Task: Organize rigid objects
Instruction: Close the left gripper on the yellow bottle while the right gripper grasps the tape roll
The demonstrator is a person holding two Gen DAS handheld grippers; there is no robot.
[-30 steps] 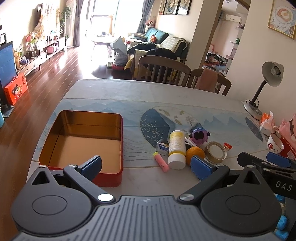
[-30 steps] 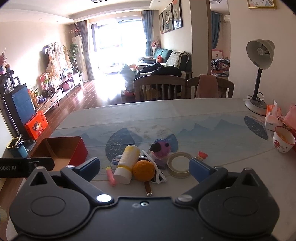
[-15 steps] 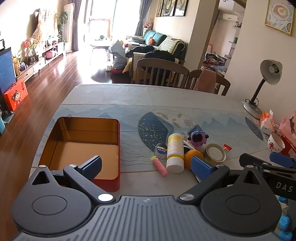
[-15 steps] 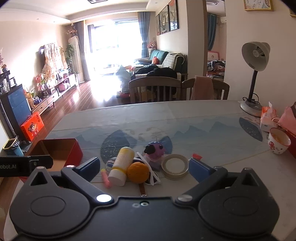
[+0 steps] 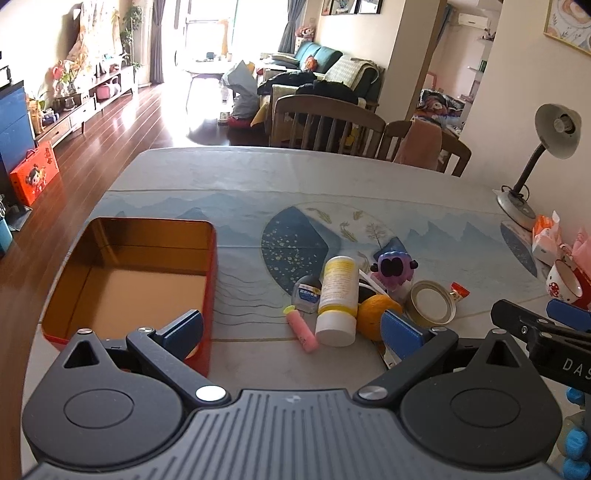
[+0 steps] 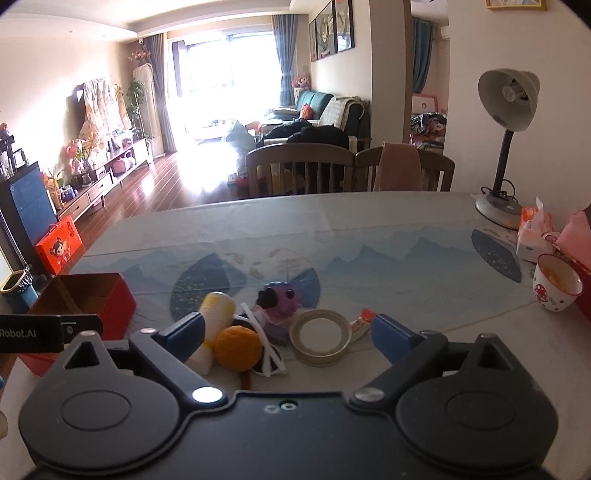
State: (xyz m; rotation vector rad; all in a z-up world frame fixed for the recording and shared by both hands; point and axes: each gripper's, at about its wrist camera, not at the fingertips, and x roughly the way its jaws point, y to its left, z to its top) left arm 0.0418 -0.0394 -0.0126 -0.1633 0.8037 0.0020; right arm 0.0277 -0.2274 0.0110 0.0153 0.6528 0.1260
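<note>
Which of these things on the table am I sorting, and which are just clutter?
For the job: red tin, white bottle, orange, pink tube, purple toy, tape roll.

Just lying about: desk lamp, mushroom cup, tissue pack.

Glossy metal tin [image 5: 207,258], gold inside

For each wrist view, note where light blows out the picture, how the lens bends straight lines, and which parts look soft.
Left wrist view: the window is blown out, with glare on the wood floor; the table edge curves. Right wrist view: the window washes out its surroundings, the corners go dark, and the small objects, such as the orange ball, look slightly soft.
</note>
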